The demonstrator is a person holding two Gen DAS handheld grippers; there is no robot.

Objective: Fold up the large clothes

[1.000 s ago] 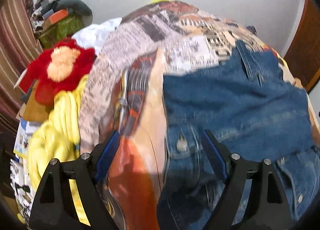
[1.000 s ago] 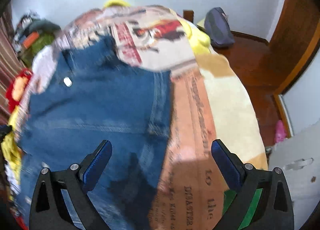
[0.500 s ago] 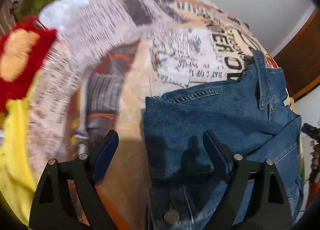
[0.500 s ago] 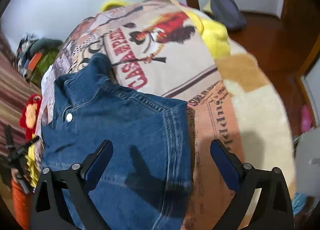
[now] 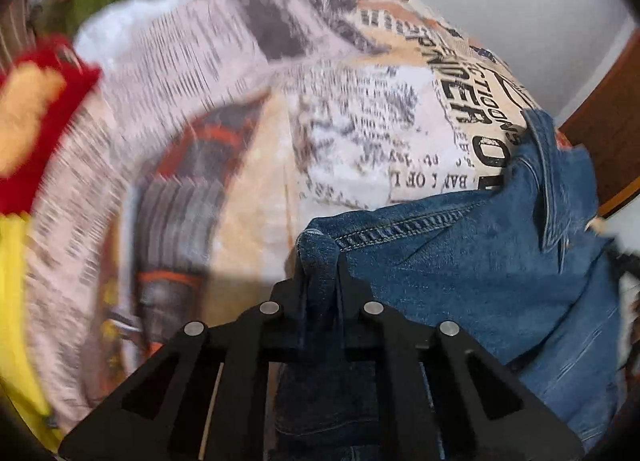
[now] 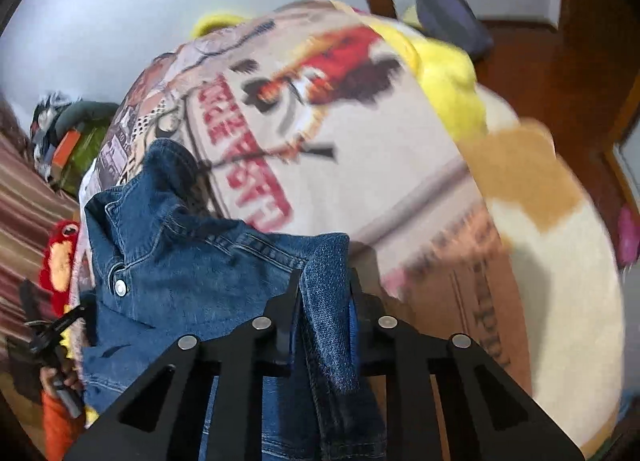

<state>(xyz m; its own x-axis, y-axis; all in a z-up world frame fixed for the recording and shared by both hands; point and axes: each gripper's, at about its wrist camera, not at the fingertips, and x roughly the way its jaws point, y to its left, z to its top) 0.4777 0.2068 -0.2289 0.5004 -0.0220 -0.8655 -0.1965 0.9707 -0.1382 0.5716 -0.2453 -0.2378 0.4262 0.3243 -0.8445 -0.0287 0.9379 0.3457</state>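
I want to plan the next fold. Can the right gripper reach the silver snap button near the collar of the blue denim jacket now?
Probably not: the right gripper is shut on the blue denim jacket's shoulder corner; the silver snap button lies uncovered off to one side, so it must release first.

Both cameras ride just behind their tongs and look forward and down along them at the bed, taking the denim jacket (image 5: 460, 273) as landmark. The left wrist view sits very close over the jacket's left shoulder corner, with the left tongs (image 5: 320, 273) filling the lower frame, the jacket spreading to the right and the newspaper-print bedspread (image 5: 248, 101) beyond and left of it, up to the wall. The right wrist view sits equally close over the opposite shoulder corner, the right tongs (image 6: 322, 281) low in frame, the jacket running left. Both views share the jacket's collar, the bedspread beyond it and the red plush toy (image 6: 60, 257) past the jacket's left side
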